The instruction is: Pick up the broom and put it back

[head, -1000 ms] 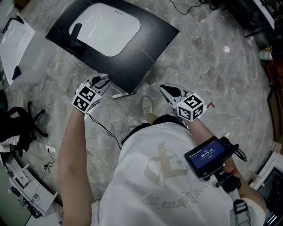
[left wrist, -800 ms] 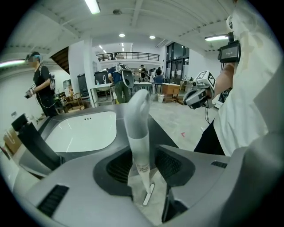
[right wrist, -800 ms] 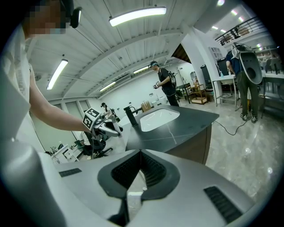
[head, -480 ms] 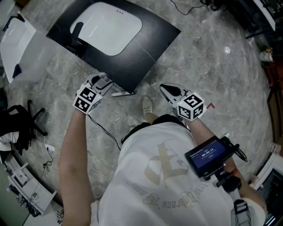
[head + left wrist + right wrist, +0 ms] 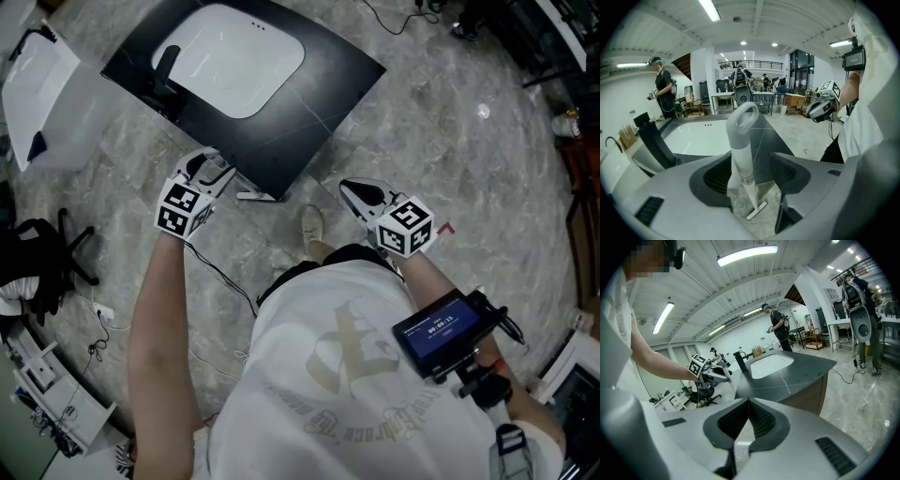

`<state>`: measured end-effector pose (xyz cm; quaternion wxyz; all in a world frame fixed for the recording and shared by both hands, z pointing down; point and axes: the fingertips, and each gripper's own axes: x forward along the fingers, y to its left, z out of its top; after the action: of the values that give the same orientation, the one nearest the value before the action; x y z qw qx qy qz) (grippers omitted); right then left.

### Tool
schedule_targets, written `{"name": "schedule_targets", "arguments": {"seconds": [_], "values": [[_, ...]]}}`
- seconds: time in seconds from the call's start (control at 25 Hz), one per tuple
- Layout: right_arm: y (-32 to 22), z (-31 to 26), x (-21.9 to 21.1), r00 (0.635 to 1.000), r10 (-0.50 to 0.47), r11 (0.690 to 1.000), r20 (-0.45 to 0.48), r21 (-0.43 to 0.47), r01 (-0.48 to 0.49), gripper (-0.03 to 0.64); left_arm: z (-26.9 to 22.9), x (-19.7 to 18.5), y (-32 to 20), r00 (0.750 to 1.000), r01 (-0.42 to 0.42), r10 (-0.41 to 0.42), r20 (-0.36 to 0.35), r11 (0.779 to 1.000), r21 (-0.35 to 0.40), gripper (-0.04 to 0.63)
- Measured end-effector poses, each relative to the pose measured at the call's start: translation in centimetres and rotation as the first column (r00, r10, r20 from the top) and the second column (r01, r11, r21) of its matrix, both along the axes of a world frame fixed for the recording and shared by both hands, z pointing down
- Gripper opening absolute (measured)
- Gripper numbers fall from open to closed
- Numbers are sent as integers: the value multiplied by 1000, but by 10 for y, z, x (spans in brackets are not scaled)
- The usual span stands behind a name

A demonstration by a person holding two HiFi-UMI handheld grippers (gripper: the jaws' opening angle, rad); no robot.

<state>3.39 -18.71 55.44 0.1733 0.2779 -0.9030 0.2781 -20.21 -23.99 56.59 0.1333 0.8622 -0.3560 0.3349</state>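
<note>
Pale grey plastic-handled broom (image 5: 740,150), loop-ended at the top, standing near-upright at the centre of the left gripper view. Its narrow white head (image 5: 251,196) rests on the marbled floor (image 5: 450,169), centre-left of the head view.

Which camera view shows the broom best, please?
The left gripper view: the broom stands close up, its whole length visible, between the left gripper's opening jaws. The head view shows only its foot on the floor; the right gripper view shows a tiny distant sliver.
</note>
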Motion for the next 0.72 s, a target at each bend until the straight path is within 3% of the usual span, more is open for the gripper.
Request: {"name": "schedule_targets", "arguments": {"seconds": [0.4,0.72], "values": [[-3,-2,3,1000,-20,1000,2,0,20,18,-10,-7,-4,995,89,-89,-33,996,19,267],[2,-6,-13,998,-58,998,16,16,58,18,-29,-37,18,951,276,-269,-155,961,24,267]]}}
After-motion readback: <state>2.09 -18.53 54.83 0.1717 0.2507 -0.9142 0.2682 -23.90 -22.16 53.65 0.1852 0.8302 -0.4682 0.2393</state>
